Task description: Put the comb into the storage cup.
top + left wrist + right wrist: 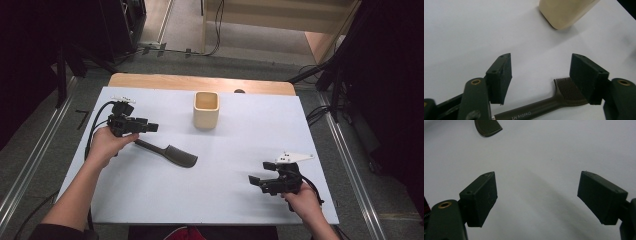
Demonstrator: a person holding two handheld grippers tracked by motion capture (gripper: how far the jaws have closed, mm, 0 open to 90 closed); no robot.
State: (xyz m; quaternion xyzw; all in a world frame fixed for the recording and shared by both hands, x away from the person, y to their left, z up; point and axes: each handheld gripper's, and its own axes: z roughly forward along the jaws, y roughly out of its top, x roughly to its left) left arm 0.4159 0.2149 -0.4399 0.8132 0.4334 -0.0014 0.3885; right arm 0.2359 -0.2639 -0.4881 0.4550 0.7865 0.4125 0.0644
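Observation:
A dark long-handled tool with a flat ribbed head lies on the white sheet, left of centre. My left gripper hovers over the handle end, jaws apart. In the left gripper view the handle runs below and between the two pads without touching them, and the ribbed head lies by the right pad. My left gripper grips nothing. A cream square cup stands upright beyond it, also seen as the cup. My right gripper rests open near the front right, its jaws over bare sheet.
The white sheet covers a wooden table whose far edge shows behind the cup. The tool's head lies far ahead of the right gripper. Cables trail from both grippers, and dark stands flank the table.

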